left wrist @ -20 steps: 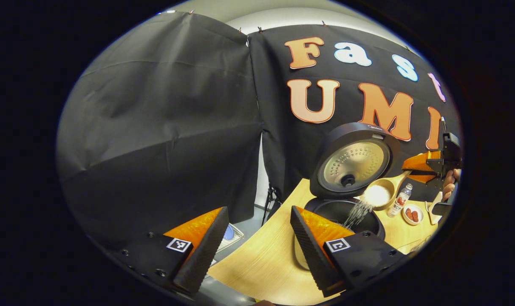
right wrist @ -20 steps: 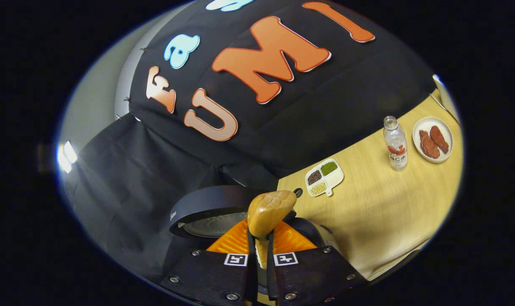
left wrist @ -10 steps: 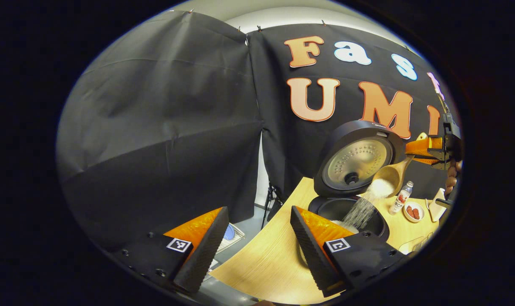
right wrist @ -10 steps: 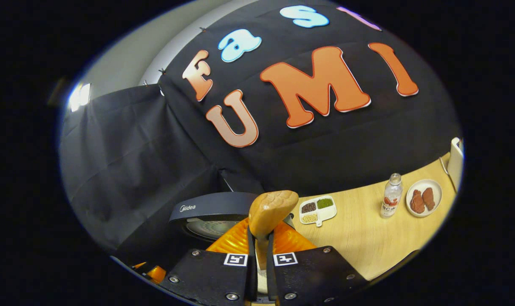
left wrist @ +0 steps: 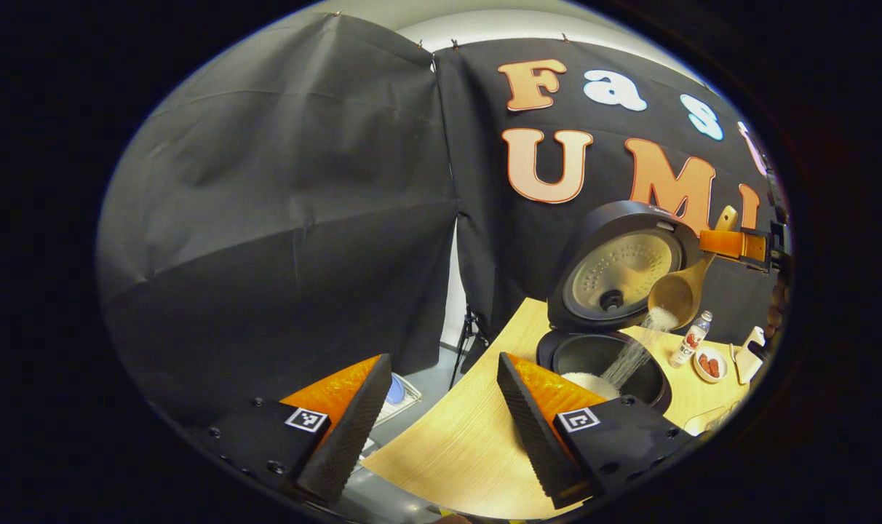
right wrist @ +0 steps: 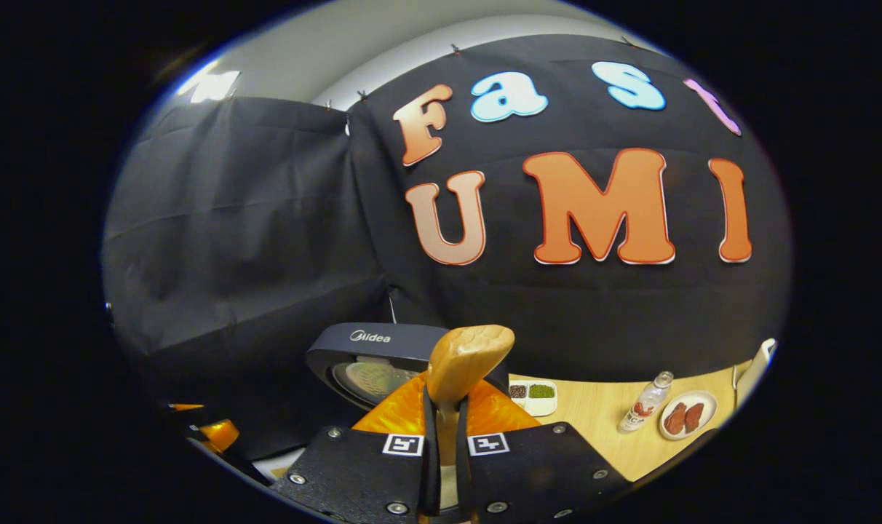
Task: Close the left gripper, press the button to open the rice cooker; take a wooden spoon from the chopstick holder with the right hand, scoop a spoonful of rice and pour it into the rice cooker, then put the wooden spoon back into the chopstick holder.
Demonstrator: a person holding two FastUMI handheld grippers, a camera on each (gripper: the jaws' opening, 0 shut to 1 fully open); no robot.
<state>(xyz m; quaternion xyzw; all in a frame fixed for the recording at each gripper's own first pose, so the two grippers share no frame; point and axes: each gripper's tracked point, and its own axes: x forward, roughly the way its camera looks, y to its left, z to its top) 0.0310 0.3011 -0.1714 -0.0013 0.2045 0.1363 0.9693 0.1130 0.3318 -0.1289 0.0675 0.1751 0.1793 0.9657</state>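
The rice cooker stands with its lid [left wrist: 626, 269] raised and its dark inner pot [left wrist: 605, 356] uncovered. Over the pot the wooden spoon [left wrist: 677, 291] is tipped steeply, and a stream of rice [left wrist: 634, 353] falls from it onto a white heap [left wrist: 590, 382] inside. My right gripper [left wrist: 736, 244] is shut on the spoon's handle above the cooker. In the right gripper view the handle end [right wrist: 466, 356] sticks up between the shut fingers of the right gripper [right wrist: 441, 415], with the lid [right wrist: 372, 356] just behind. My left gripper [left wrist: 441, 418] hangs open and empty over the table's near left edge.
On the wooden table [left wrist: 470, 437] behind the cooker stand a small bottle [left wrist: 692, 338], a plate with red pieces [left wrist: 710, 364] and a white object [left wrist: 750, 346]. A divided dish of grains [right wrist: 532, 391] lies near the cloth wall. The floor drops away left of the table.
My right gripper has risen and tipped the spoon more steeply. Rice has kept pouring out, and the heap in the pot has grown. The left gripper has barely moved.
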